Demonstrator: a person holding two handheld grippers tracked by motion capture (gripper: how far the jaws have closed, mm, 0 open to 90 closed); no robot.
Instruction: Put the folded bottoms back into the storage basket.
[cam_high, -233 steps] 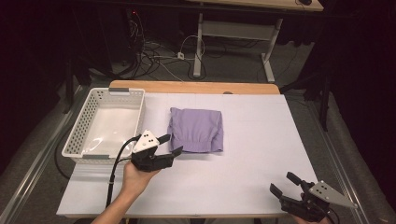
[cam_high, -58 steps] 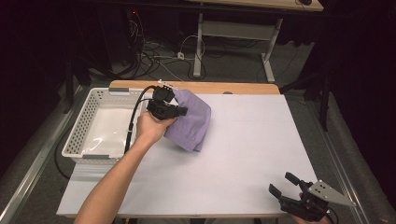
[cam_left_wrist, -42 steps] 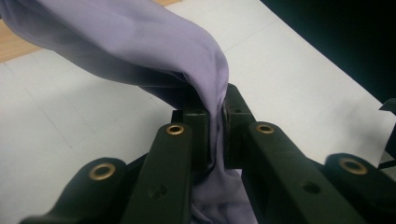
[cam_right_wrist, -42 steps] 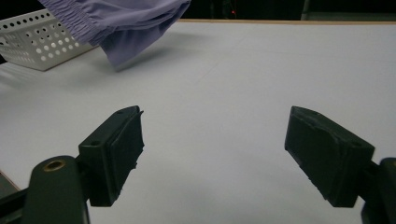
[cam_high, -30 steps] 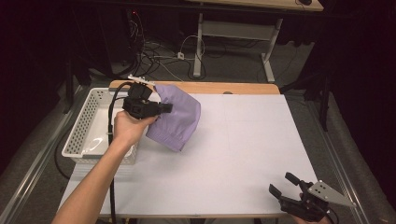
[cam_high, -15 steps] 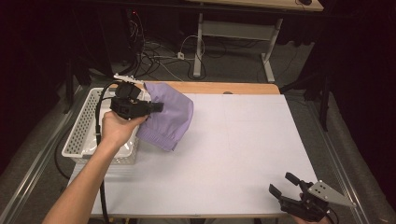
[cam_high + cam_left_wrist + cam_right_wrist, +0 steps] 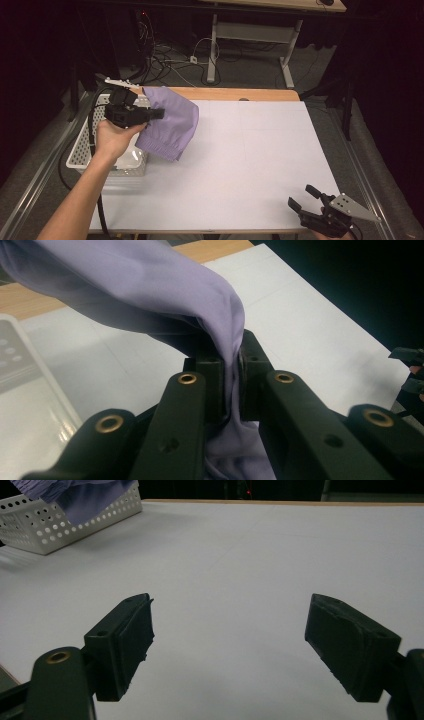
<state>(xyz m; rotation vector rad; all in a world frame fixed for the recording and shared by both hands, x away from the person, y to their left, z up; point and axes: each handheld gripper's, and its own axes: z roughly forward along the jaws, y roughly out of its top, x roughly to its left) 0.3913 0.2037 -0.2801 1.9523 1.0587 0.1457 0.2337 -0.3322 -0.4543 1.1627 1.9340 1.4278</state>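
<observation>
A folded lilac cloth (image 7: 172, 122) hangs in the air at the table's left, beside and partly over the white perforated basket (image 7: 85, 150). My left gripper (image 7: 152, 114) is shut on the cloth's upper edge. In the left gripper view the lilac cloth (image 7: 200, 315) is pinched between the two black jaws of the left gripper (image 7: 231, 385) and drapes over them. My right gripper (image 7: 305, 197) rests at the table's front right corner, open and holding nothing. The right gripper (image 7: 227, 640) has its jaws spread wide over bare white tabletop.
The white table (image 7: 250, 160) has a wooden strip (image 7: 225, 93) along its far edge. The basket (image 7: 55, 522) sits at the far left in the right gripper view, with the cloth (image 7: 85, 497) above it. Cables and a desk frame lie on the floor beyond.
My left gripper has picked the cloth up off the table's middle and carried it left and back toward the basket. The right gripper has stayed put.
</observation>
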